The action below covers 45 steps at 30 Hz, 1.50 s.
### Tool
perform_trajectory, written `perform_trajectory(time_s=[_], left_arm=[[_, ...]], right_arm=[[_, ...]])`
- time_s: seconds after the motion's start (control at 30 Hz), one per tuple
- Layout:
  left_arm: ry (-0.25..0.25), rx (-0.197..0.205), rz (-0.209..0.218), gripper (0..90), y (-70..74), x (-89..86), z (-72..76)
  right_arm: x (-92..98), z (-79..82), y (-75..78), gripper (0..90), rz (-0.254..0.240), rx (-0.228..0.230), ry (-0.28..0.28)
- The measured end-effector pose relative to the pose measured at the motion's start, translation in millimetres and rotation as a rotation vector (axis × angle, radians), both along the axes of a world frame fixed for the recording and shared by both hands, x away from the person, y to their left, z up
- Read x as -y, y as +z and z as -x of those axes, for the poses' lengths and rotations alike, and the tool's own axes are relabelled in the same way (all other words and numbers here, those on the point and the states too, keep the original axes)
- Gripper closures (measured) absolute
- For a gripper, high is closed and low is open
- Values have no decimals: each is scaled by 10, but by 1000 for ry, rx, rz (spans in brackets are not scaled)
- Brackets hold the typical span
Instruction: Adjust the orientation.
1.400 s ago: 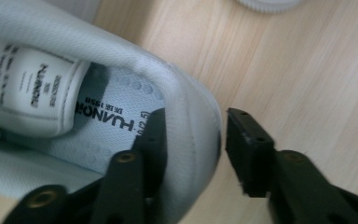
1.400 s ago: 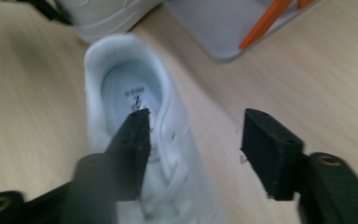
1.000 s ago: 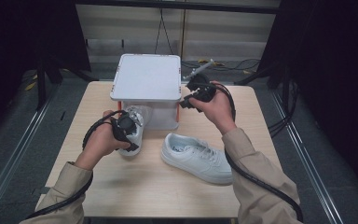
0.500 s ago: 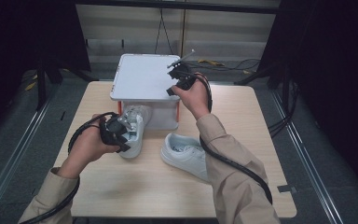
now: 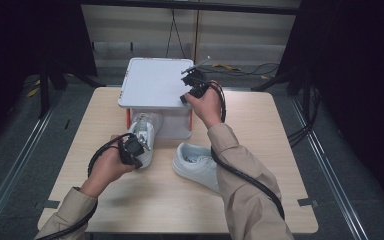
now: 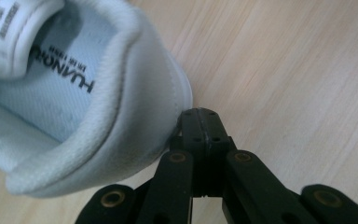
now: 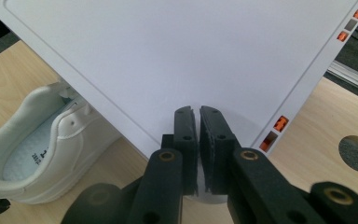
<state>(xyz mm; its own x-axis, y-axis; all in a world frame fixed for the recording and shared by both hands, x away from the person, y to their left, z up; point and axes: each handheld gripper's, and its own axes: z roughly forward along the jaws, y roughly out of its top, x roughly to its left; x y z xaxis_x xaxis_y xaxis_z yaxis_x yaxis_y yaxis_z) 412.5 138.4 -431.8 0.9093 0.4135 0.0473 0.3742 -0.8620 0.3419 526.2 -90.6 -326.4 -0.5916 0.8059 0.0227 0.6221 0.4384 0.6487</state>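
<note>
On a wooden table, the left gripper sits low with its jaws pressed together on nothing, just beside the heel of a white shoe whose toe points into a white box. The right gripper, jaws having just been closing and nearly together (nothing between them), hovers over the box's lid near its right edge. A second white shoe lies nearer, to the right.

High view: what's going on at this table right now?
A person works at a wooden table with a claw in each hand. The left claw sits shut beside the heel of a white shoe that pokes out from the box's open front, with nothing between its jaws. The right claw, nearly shut and empty, hovers over the lid of the white box. A second white shoe lies on the table.
</note>
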Motion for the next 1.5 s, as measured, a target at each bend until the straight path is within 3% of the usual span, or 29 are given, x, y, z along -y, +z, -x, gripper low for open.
perform_trajectory(time_s=[0.07,0.1,0.23,0.3,0.5,0.67,0.83,1.1,1.33,1.5], left_arm=[[-29,43,12,900,80,51,-20],[-25,46,2,900,104,73,-44],[-3,68,-38,900,27,109,-177],[24,73,2,900,12,100,-235],[32,96,1,900,-2,161,-381],[77,123,5,900,-19,144,-510],[70,149,20,900,-24,173,-559],[95,157,37,900,-48,226,-675],[117,193,12,900,-65,231,-775],[125,182,11,900,-57,239,-786]], right_arm=[[2,7,-4,857,1,6,2],[6,10,-9,862,-3,11,3],[13,23,-23,875,-13,21,2],[9,30,-25,882,-12,22,4],[3,30,-27,900,-7,26,21],[0,32,-29,900,-6,27,19],[-9,27,-26,900,-2,23,22],[-5,30,-30,900,-9,23,18],[-3,34,-32,900,-6,29,25],[-6,33,-36,900,-8,33,26]])
